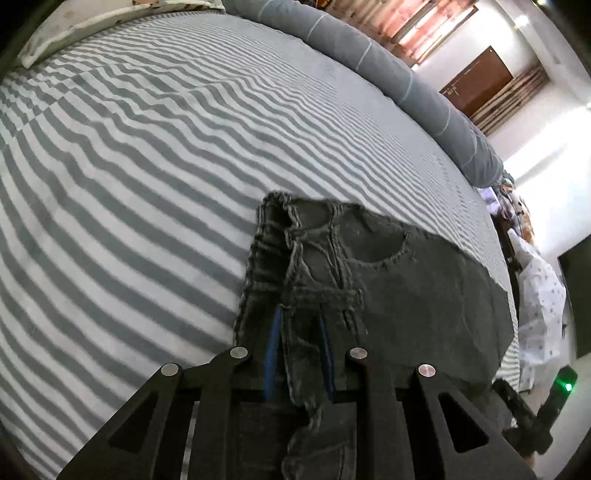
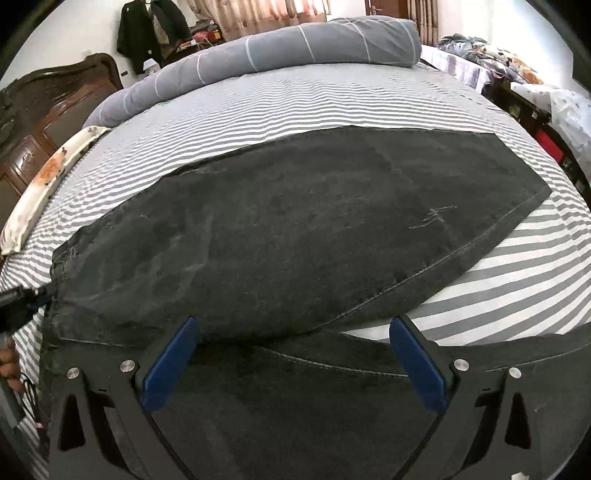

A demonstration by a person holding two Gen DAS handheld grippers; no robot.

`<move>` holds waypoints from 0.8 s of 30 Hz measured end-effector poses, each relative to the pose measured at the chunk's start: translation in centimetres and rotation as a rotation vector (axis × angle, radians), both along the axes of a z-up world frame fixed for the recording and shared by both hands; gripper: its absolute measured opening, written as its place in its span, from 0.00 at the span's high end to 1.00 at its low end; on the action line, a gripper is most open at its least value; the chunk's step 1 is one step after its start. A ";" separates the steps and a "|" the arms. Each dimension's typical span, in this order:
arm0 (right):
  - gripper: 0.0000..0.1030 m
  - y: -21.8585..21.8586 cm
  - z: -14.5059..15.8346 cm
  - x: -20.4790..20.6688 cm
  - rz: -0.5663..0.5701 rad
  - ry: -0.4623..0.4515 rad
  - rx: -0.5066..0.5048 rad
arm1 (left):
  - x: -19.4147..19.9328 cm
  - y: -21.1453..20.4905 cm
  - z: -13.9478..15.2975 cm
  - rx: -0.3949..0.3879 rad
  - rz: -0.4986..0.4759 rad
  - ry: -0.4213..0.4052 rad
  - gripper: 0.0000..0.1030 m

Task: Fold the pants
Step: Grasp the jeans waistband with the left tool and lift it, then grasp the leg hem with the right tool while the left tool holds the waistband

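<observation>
Dark grey jeans (image 2: 295,221) lie spread on the striped bed sheet (image 2: 332,99), with one leg's hem (image 2: 532,210) at the right. In the left wrist view their waistband (image 1: 303,280), with belt loops and a pocket, runs between the blue pads (image 1: 273,343) of my left gripper (image 1: 298,319), which is shut on that bunched denim. The same gripper shows at the far left of the right wrist view (image 2: 22,295), at the waist corner. My right gripper (image 2: 294,323) stands wide open low over the leg fabric, with denim under its blue pads (image 2: 173,365) but nothing pinched.
A rolled grey duvet (image 2: 295,44) lies along the bed's far side. A patterned pillow (image 2: 48,173) and a dark wooden headboard (image 2: 44,110) are at the left. Dark clothes hang on the wall (image 2: 147,29). More bedding is piled at the right (image 2: 498,62). A hand (image 2: 7,363) shows at the left edge.
</observation>
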State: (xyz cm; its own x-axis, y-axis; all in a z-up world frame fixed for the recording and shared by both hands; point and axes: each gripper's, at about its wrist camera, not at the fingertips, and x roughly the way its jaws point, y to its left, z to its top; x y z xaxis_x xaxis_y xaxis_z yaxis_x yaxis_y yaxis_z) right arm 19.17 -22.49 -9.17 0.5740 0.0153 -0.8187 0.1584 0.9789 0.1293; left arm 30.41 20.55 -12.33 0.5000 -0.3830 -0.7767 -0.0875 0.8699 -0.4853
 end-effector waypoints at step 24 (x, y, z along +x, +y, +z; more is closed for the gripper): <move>0.01 -2.3 1.6 12.6 0.363 0.081 -0.142 | 1.0 -2.1 5.7 -0.016 0.056 -0.279 0.95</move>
